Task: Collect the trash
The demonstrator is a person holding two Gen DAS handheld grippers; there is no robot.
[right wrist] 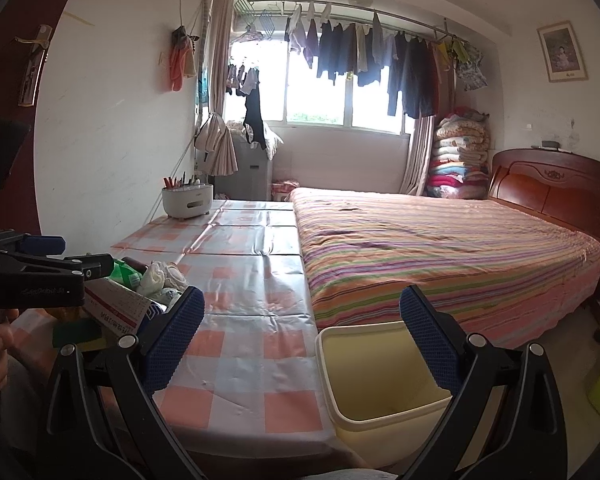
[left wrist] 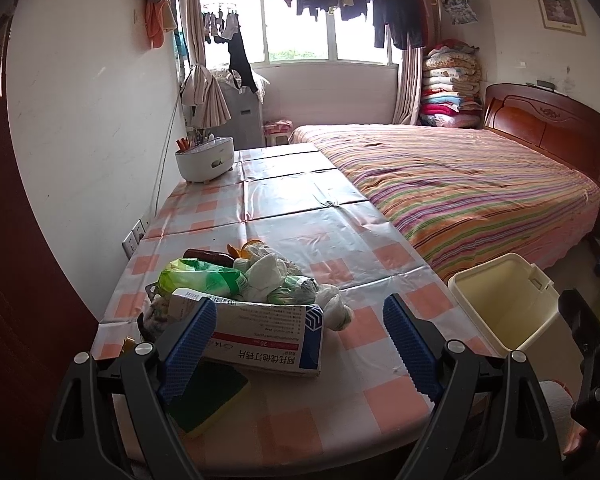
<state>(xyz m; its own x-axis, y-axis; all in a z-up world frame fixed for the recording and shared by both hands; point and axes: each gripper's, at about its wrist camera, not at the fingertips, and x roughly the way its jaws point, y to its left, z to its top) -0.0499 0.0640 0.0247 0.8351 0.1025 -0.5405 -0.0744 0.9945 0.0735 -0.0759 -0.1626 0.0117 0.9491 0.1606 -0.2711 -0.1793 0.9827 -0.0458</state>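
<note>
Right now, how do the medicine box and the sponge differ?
The medicine box is white card with a red stripe and blue corner, printed; the sponge is dark green over yellow, unprinted. The box is the larger and leans on the trash pile; the sponge lies flat at the table edge. The box sits between the open left gripper fingers; the sponge lies under one finger. Both are rectangular.

Tablecloth (left wrist: 339,240) pink/white check; bed cover (left wrist: 479,184) multicolour stripes; bin (left wrist: 507,300) cream; sponge (left wrist: 208,404) green/yellow.

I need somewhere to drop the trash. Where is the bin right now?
The cream bin stands open on the floor at the table's right edge, near the foot of the striped bed, right below the right gripper.
</note>
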